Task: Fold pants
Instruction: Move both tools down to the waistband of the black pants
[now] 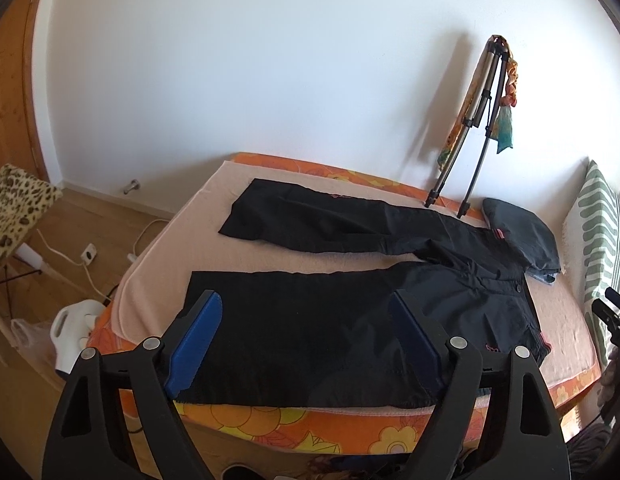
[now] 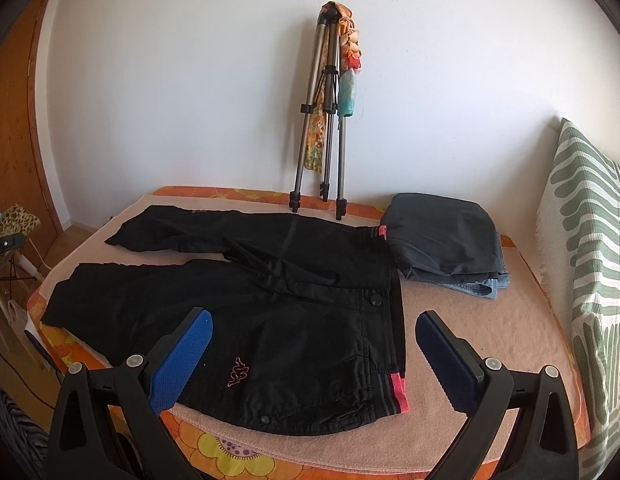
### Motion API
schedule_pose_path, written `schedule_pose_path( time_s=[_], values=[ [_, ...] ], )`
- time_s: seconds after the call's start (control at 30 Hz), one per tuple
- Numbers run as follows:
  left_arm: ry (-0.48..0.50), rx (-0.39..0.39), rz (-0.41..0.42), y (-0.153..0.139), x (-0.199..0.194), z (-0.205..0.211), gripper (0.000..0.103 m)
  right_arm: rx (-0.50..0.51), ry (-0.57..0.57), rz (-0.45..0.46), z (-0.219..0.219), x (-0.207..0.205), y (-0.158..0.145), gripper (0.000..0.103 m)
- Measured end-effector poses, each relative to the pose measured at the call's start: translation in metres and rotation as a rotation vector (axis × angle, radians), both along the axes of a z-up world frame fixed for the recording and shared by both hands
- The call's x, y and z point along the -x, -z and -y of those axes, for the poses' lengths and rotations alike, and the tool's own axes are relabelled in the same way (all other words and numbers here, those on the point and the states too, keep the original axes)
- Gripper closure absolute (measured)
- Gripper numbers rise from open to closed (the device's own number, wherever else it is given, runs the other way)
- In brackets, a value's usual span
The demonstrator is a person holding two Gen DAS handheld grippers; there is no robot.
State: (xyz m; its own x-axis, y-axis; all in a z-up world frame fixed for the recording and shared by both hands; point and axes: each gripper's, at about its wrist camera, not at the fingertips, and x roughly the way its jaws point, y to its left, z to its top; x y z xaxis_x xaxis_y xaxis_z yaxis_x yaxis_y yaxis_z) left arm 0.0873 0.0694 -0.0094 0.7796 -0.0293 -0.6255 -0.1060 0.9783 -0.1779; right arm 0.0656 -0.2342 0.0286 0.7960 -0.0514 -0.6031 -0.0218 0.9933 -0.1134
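Black pants [image 1: 310, 320] lie spread flat on a pink blanket on the bed, legs apart and pointing left, waistband with pink trim to the right [image 2: 293, 304]. My left gripper [image 1: 305, 304] is open and empty, held above the near leg. My right gripper [image 2: 314, 324] is open and empty, held above the hip and waistband at the bed's front edge. The right gripper's body shows at the right edge of the left wrist view [image 1: 614, 320].
A stack of folded dark and denim clothes [image 2: 446, 240] lies beyond the waistband. A tripod [image 2: 326, 120] with scarves leans on the wall. A green patterned cushion [image 2: 586, 240] stands at the right. The orange flowered mattress [image 1: 310, 424] shows at the front. Cables and a leopard chair [image 1: 13, 208] are at left.
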Motion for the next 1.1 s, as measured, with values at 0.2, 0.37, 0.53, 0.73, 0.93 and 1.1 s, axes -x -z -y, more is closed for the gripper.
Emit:
schedule_pose_path(
  time_s=[0.2,0.37,0.53,0.73,0.93,1.1],
  values=[
    [0.02,-0.022,-0.007,-0.006,-0.037,-0.006,0.021,0.08,-0.122,-0.013,-0.009,-0.05,-0.007,0.001],
    [0.034,-0.015,-0.022,-0.01,-0.078,-0.013,0.022,0.098,-0.235,-0.039,-0.026,-0.111,-0.018,0.005],
    [0.03,0.007,-0.067,0.0,-0.125,-0.021,0.022,0.118,-0.379,-0.1,-0.058,-0.188,-0.013,0.007],
    [0.031,-0.001,-0.155,0.029,-0.183,-0.024,0.022,0.163,-0.501,-0.244,-0.102,-0.294,0.035,0.022],
    [0.015,0.05,-0.237,0.057,-0.237,-0.039,0.022,0.106,-0.52,-0.383,-0.124,-0.391,0.1,0.023],
    [-0.038,0.1,-0.275,0.08,-0.269,-0.053,0.022,0.085,-0.556,-0.446,-0.143,-0.447,0.146,0.022]
  ],
)
